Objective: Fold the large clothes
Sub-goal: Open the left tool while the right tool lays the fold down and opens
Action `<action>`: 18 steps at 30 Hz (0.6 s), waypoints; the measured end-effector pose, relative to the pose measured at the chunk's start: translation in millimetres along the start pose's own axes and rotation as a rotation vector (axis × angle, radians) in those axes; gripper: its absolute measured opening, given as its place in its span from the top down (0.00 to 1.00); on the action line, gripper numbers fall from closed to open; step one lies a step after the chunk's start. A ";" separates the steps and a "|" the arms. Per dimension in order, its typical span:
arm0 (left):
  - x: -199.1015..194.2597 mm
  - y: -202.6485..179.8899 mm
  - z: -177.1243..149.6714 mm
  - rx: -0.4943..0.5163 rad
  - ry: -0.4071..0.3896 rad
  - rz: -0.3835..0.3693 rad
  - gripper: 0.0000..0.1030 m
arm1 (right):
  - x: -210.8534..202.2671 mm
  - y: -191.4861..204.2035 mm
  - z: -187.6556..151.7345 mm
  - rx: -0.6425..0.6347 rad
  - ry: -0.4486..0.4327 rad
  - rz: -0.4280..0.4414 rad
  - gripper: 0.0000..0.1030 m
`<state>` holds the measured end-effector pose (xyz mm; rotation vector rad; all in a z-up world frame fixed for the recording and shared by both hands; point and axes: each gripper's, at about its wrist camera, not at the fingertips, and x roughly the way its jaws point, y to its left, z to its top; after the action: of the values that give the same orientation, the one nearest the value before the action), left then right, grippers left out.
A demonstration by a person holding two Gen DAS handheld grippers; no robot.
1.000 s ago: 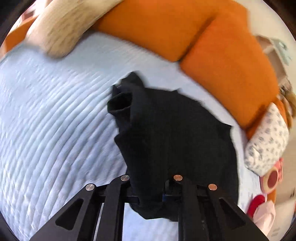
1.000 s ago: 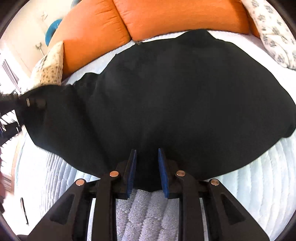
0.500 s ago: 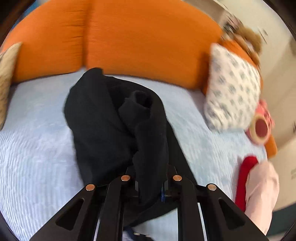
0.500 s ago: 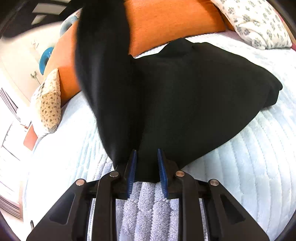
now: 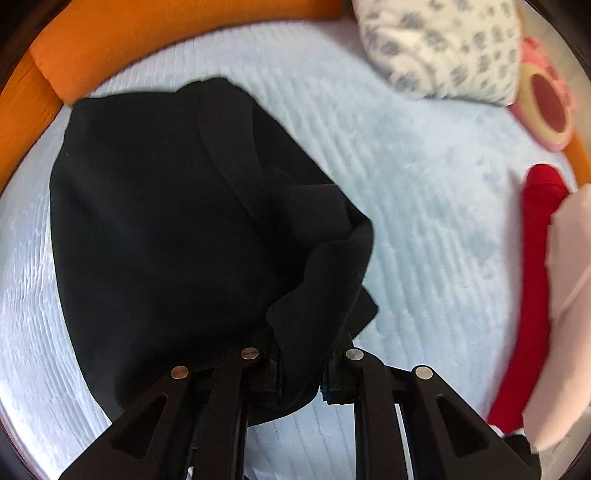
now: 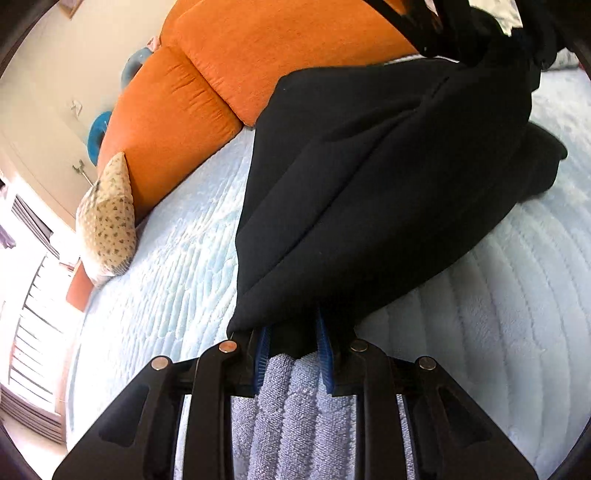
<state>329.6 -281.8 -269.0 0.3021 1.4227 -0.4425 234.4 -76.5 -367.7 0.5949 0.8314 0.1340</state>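
A large black garment point(image 5: 155, 221) lies on the pale blue quilted bed point(image 5: 424, 177), doubled over itself. My left gripper point(image 5: 301, 373) points down at it and is shut on a bunched corner of the cloth, which hangs in folds above the flat part. In the right wrist view the same black garment point(image 6: 369, 177) stretches from the near edge up to the top right. My right gripper point(image 6: 293, 350) is shut on its near hem, blue pads point(image 6: 263, 349) pinching the fabric. The left gripper point(image 6: 443, 22) shows at the top right, holding the far end.
Orange cushions point(image 6: 229, 74) line the back of the bed. A beige dotted pillow point(image 6: 107, 225) sits at left, a white patterned pillow point(image 5: 443, 48) at right. A pink and red soft toy point(image 5: 546, 103), a red cloth point(image 5: 532, 280) and a pink item point(image 5: 569, 314) lie by the right edge.
My left gripper has swept across the bed with its corner, folding the garment over towards the right side. The right gripper kept its grip on the hem and shifted only a little.
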 end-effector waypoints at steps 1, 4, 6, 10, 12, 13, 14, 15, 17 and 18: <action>5.2 -1.2 1.7 -0.011 0.025 0.007 0.81 | 0.5 0.2 1.0 -0.007 0.001 -0.003 0.78; 13.4 -15.4 7.2 -0.011 0.073 0.023 0.51 | 1.6 0.9 3.1 -0.009 0.007 -0.002 0.78; 13.2 -36.1 9.5 0.027 0.079 0.037 0.25 | 2.9 4.2 5.4 -0.008 0.008 0.002 0.78; -6.7 -66.8 2.4 0.084 -0.018 0.063 0.24 | 4.1 2.3 8.1 -0.005 0.013 0.014 0.78; -24.8 -61.1 -2.6 0.067 -0.067 0.012 0.24 | 5.6 1.4 10.9 -0.012 0.021 0.019 0.78; -34.7 -54.5 -4.1 0.048 -0.088 -0.028 0.24 | 5.7 2.0 10.7 -0.015 0.022 0.019 0.78; -43.8 -47.5 -4.8 0.029 -0.103 -0.066 0.24 | 5.8 2.4 10.5 -0.018 0.022 0.016 0.78; -62.5 -31.9 -7.3 -0.009 -0.133 -0.144 0.24 | 5.7 2.8 10.3 -0.023 0.021 0.012 0.77; -87.8 -18.2 -3.7 -0.025 -0.187 -0.197 0.24 | 5.8 6.0 10.3 -0.033 0.019 0.003 0.77; -104.6 -6.3 -5.1 -0.020 -0.233 -0.181 0.23 | 6.1 7.0 10.8 -0.035 0.020 0.001 0.77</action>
<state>312.9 -273.1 -165.8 0.1011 1.2296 -0.5915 247.2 -73.5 -362.2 0.5618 0.8461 0.1553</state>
